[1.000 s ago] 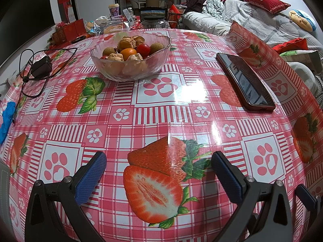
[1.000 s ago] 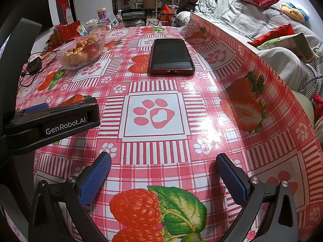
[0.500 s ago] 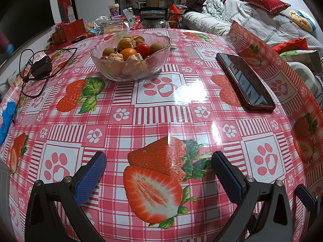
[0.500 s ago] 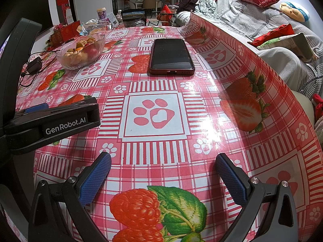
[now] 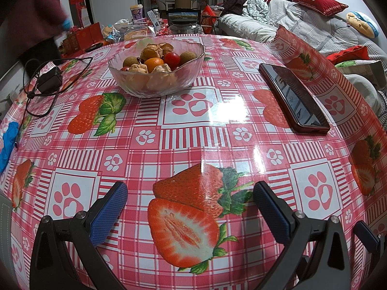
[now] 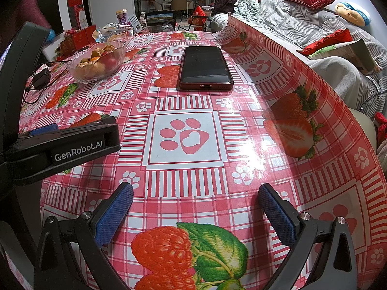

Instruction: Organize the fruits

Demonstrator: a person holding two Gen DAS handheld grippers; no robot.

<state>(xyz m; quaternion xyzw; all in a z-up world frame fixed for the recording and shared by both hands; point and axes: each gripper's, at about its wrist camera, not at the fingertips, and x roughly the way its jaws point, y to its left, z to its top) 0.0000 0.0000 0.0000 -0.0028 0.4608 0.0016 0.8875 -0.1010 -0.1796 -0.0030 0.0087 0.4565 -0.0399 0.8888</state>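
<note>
Nothing on the table had shifted since the earlier frames; only a person's dark red sleeve [image 5: 41, 9] had come into view at the far upper left, beyond the table edge. Both grippers stayed where they were, low over the red checked tablecloth [image 5: 193, 125].

Ahead of the left gripper [image 5: 191, 207] and slightly to its left, well apart from it, stood the glass bowl [image 5: 157, 82] holding the fruits [image 5: 154, 59], among them an orange one, a red one and several brownish ones. A dark phone [image 5: 292, 96] lay ahead to its right, and a black charger [image 5: 49, 81] with its cable far off to its left. Its blue-padded jaws stood wide apart, gripping nothing.

The right gripper [image 6: 196, 207] also had its jaws spread and empty, with the phone [image 6: 205, 66] straight ahead and the bowl [image 6: 96, 59] far ahead to its left.
</note>
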